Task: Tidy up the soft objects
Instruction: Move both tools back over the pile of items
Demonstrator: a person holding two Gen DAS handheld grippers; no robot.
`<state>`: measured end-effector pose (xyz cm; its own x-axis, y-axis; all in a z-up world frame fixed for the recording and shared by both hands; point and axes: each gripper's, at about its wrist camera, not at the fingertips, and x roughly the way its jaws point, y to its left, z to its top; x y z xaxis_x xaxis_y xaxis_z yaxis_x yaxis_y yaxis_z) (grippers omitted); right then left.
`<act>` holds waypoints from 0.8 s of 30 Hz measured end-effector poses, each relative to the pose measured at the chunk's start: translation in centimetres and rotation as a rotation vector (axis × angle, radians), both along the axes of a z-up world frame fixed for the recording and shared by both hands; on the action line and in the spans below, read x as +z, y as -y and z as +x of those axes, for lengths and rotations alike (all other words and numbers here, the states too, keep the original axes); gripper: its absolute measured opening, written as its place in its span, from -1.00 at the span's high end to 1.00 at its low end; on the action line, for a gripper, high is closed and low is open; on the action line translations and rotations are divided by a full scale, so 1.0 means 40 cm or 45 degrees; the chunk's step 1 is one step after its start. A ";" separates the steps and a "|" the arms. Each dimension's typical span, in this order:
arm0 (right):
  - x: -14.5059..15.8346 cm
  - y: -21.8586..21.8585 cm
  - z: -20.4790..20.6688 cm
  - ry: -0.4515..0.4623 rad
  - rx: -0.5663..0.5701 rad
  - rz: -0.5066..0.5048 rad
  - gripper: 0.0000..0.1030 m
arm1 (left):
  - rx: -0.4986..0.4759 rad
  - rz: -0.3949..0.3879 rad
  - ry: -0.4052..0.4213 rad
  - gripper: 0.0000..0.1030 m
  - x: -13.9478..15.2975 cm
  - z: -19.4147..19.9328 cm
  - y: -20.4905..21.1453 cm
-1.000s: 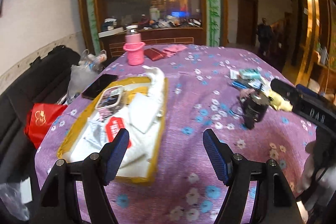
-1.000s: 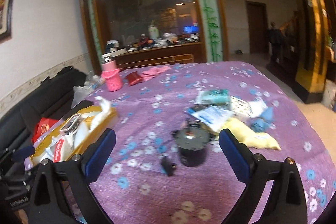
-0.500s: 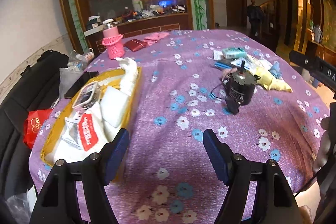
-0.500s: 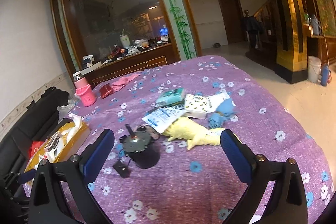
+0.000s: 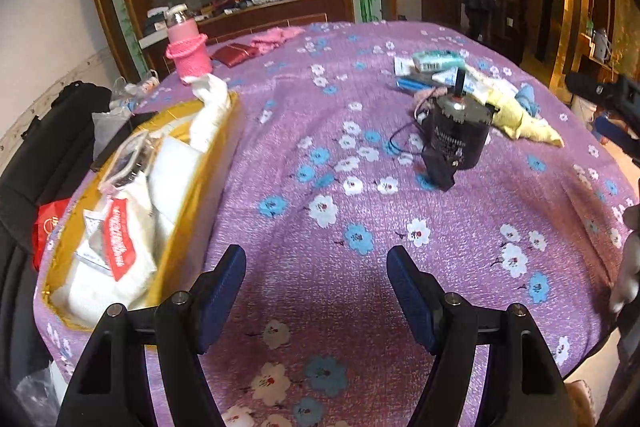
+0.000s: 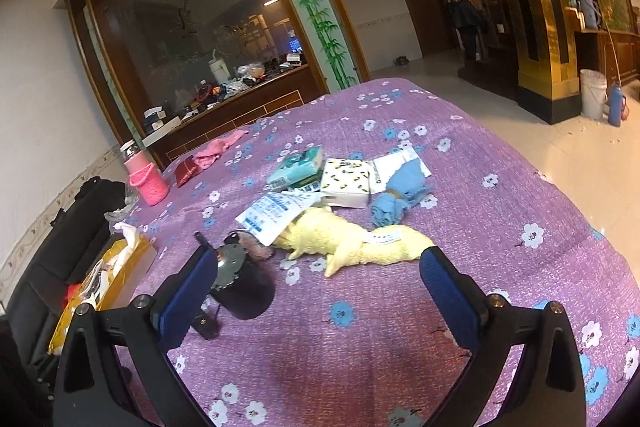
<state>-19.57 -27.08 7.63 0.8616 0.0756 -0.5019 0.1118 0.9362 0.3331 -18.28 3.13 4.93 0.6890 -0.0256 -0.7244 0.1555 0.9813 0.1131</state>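
Both tools empty w/ jaws wide: left gripper (image 5: 316, 279) low-centre over bare cloth, right gripper (image 6: 318, 285) aimed at yellow towel (image 6: 352, 245) mid-frame, prob. lining up a grab. Gold box (image 5: 192, 195) at left likely destination.

Purple tablecloth (image 6: 400, 347): nubby woven fabric. Yellow towel (image 6: 360, 247): fluffy. Box (image 5: 192, 227): glossy gold.

Both the left gripper (image 5: 316, 279) and the right gripper (image 6: 318, 285) are built alike: black, angular plastic finger arms with triangular cut-outs, each fastened by round silver screw heads and tipped with a dark blue, finely ribbed pad (image 5: 408, 297).
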 end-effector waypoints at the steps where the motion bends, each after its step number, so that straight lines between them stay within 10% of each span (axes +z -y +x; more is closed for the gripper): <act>1: -0.004 0.003 0.003 -0.006 -0.004 0.005 -0.96 | -0.004 0.001 -0.012 -0.48 -0.008 0.005 0.002; 24: -0.067 0.009 0.064 -0.140 0.038 0.072 -0.96 | -0.045 -0.150 -0.106 -0.83 -0.107 0.082 -0.015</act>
<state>-16.99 -27.42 4.97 0.7986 0.1311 -0.5874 0.1228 0.9199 0.3723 -15.01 3.72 0.66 0.6240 -0.1368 -0.7694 0.1941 0.9808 -0.0169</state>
